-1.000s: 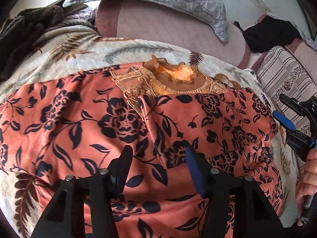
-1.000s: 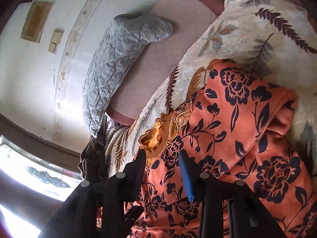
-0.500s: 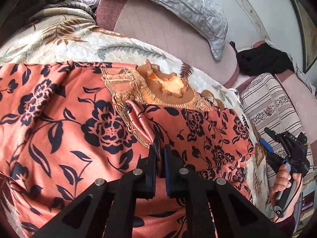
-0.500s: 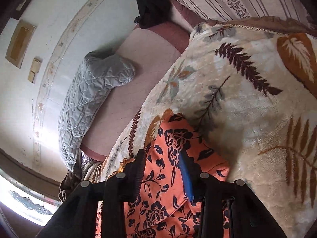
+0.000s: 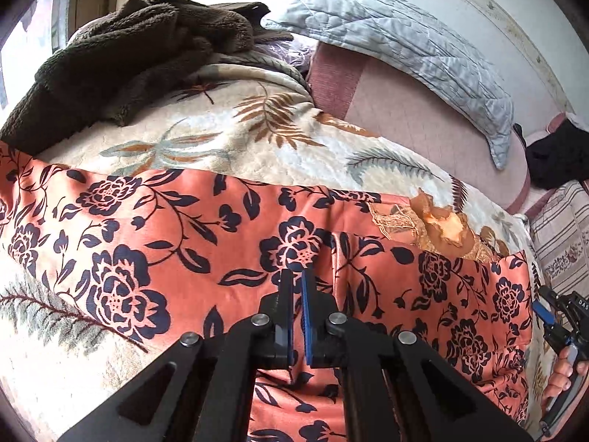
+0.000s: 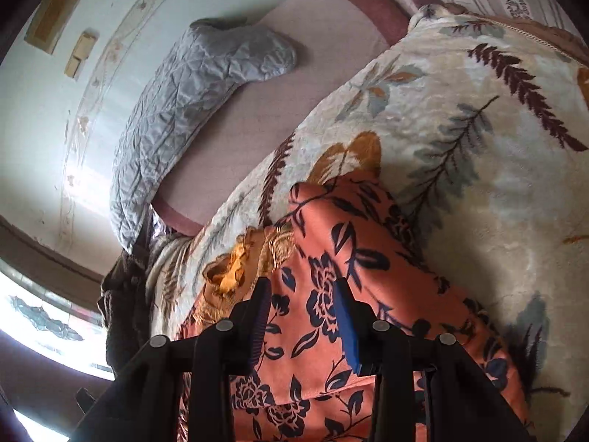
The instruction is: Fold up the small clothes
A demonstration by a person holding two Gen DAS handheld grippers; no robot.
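Left wrist view: left hand-held gripper (image 5: 297,287) pinched closed over floral garment (image 5: 154,243), bare blanket (image 5: 228,136) beyond its edge.

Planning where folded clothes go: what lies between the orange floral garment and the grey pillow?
Leaf-print blanket, then bare pink mattress, between garment and pillow; left wrist view.

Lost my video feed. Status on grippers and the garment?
Left gripper shut, pinching a fold of the orange floral garment. Right gripper open over the garment's edge, gripping nothing. Dark fleece heaped beyond it, clear of the fold.
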